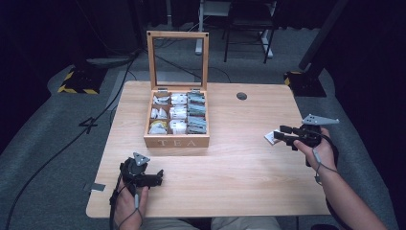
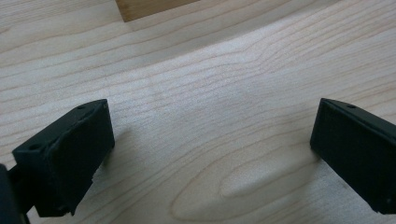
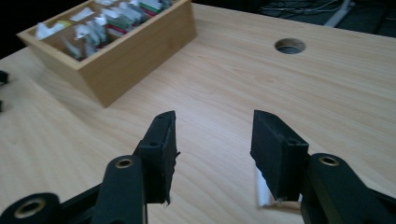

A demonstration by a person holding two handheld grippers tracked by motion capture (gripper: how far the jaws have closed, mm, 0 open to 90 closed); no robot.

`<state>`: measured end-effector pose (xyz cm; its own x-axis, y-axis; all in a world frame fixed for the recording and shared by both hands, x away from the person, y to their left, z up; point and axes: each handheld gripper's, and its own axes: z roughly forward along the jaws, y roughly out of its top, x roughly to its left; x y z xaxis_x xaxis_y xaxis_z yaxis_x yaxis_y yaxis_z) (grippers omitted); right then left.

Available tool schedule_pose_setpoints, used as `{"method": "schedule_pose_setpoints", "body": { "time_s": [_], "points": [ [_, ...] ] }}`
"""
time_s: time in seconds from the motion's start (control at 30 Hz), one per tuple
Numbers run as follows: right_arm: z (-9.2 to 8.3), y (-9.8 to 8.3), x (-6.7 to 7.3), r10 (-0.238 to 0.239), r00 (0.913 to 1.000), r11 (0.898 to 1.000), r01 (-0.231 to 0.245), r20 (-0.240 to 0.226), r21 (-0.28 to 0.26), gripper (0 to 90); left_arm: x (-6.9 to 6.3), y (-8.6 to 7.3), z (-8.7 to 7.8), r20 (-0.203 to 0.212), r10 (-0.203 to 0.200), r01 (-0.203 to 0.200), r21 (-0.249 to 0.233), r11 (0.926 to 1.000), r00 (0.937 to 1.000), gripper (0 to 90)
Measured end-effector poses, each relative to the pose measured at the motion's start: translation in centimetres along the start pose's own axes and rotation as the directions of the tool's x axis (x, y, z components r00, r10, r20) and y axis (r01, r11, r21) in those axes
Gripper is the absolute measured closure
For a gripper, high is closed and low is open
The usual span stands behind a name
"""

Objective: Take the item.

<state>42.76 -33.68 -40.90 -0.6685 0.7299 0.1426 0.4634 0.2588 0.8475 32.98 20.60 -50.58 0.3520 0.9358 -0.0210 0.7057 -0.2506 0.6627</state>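
Note:
A wooden tea box [image 1: 176,141] marked TEA stands at the table's middle with its glass lid [image 1: 177,60] raised upright. Its compartments hold several tea bags [image 1: 178,113]. My right gripper [image 1: 281,134] hovers low at the table's right side, open, over a flat white packet [image 1: 269,139]. In the right gripper view the packet [image 3: 264,190] peeks out under the right-hand jaw of my gripper [image 3: 214,123], with nothing between the jaws. My left gripper [image 1: 155,177] rests near the front left edge. It is wide open [image 2: 212,126] over bare wood.
A round cable hole [image 1: 242,96] sits at the table's back right, also seen in the right gripper view as the hole [image 3: 289,45]. The box corner [image 2: 149,7] lies just ahead of the left gripper. Chair legs and cables are on the floor behind the table.

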Motion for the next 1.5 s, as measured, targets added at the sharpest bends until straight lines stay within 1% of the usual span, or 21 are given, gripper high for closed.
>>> {"method": "schedule_pose_setpoints", "body": {
  "time_s": [0.1,0.13,0.17,0.23,0.33,0.4,0.43,0.57,0.67,0.7,0.73,0.77,0.83,0.93,1.07,1.17,1.27,1.3,1.37,1.43,1.5],
  "points": [
    [-0.3,-0.4,1.5,-0.018,0.9991,1.000,0.018,-0.039,-0.001,50.2,0.0,0.0,0.0,0.000,0.000,0.000,0.000,1.0000,1.0000,0.1],
    [-0.4,-0.9,2.5,-0.024,0.9977,1.000,0.024,-0.063,-0.002,49.1,0.0,0.0,0.0,0.000,0.000,0.000,0.000,1.0000,1.0000,0.1],
    [-0.4,-1.2,2.9,-0.029,0.9970,1.000,0.029,-0.072,-0.001,48.6,0.0,0.0,0.0,0.000,0.000,0.000,0.000,1.0000,1.0000,0.2],
    [-0.5,-1.4,3.3,-0.035,0.9961,0.999,0.035,-0.081,-0.002,48.1,0.0,0.0,0.0,0.001,-0.002,0.002,0.000,1.0000,1.0000,0.1],
    [-0.7,-2.5,4.1,-0.017,0.9954,0.999,0.014,-0.095,-0.031,47.2,0.0,0.0,0.0,0.001,-0.003,0.003,-0.001,1.0000,1.0000,0.1],
    [-0.8,-3.3,4.6,0.004,0.9942,0.998,-0.011,-0.108,-0.058,46.8,0.0,0.0,0.0,0.000,-0.001,0.001,0.000,1.0000,1.0000,0.1],
    [-0.7,-3.8,4.9,0.010,0.9931,0.999,-0.016,-0.117,-0.051,46.8,0.0,0.0,0.0,0.001,-0.003,0.003,-0.001,1.0000,1.0000,0.1],
    [-0.1,-5.2,5.6,-0.012,0.9937,1.000,0.011,-0.112,-0.007,46.9,0.0,0.0,0.0,0.001,-0.002,0.002,0.000,1.0000,1.0000,0.1],
    [0.4,-6.2,5.8,0.001,0.9929,1.000,0.001,-0.119,0.009,46.7,0.0,0.0,0.0,0.001,-0.002,0.002,0.000,1.0000,1.0000,0.1],
    [0.7,-6.4,5.9,-0.003,0.9928,1.000,0.005,-0.120,0.021,46.4,0.0,0.0,0.0,0.001,-0.003,0.003,0.000,1.0000,1.0000,0.1],
    [1.1,-6.9,6.1,-0.024,0.9940,0.999,0.028,-0.107,0.042,45.0,0.0,0.0,0.0,0.001,-0.002,0.002,0.000,1.0000,1.0000,0.1],
    [1.1,-6.9,6.1,-0.024,0.9940,0.999,0.028,-0.107,0.042,45.0,0.0,0.0,0.0,0.000,-0.001,0.001,0.000,1.0000,1.0000,0.1],
    [1.6,-7.4,6.4,-0.050,0.9942,0.996,0.057,-0.095,0.069,44.9,0.0,0.0,0.0,0.000,-0.002,0.002,0.000,1.0000,1.0000,0.1],
    [2.6,-8.1,6.6,-0.077,0.9923,0.991,0.087,-0.097,0.104,43.6,0.0,0.0,0.0,0.002,-0.003,0.003,0.000,1.0000,1.0000,0.1],
    [3.6,-8.6,7.0,-0.110,0.9899,0.984,0.121,-0.090,0.129,40.6,0.0,0.0,0.0,0.003,0.000,0.000,0.000,1.0000,1.0000,0.1],
    [4.0,-8.9,7.2,-0.133,0.9868,0.977,0.146,-0.092,0.154,37.5,0.0,0.0,0.0,0.003,0.000,0.000,0.000,1.0000,1.0000,0.1],
    [4.4,-9.2,7.4,-0.138,0.9872,0.970,0.151,-0.080,0.193,32.3,0.0,0.0,0.0,0.003,0.000,0.000,0.000,1.0000,1.0000,0.1],
    [4.5,-9.3,7.4,-0.152,0.9856,0.966,0.164,-0.075,0.202,29.4,0.0,0.0,0.0,0.003,0.000,0.000,0.000,1.0000,1.0000,0.1],
    [4.9,-9.5,7.5,-0.196,0.9783,0.960,0.205,-0.066,0.192,20.6,0.0,0.0,0.0,0.003,-0.001,0.001,0.000,1.0000,1.0000,0.1],
    [5.2,-9.4,7.6,-0.207,0.9759,0.953,0.217,-0.070,0.210,12.5,0.0,0.0,0.0,0.003,-0.001,0.001,0.000,1.0000,1.0000,0.0],
    [5.5,-9.3,7.7,-0.215,0.9734,0.949,0.227,-0.080,0.218,7.9,0.0,0.0,0.0,0.003,-0.001,0.001,0.000,1.0000,1.0000,0.1]
  ]
}}
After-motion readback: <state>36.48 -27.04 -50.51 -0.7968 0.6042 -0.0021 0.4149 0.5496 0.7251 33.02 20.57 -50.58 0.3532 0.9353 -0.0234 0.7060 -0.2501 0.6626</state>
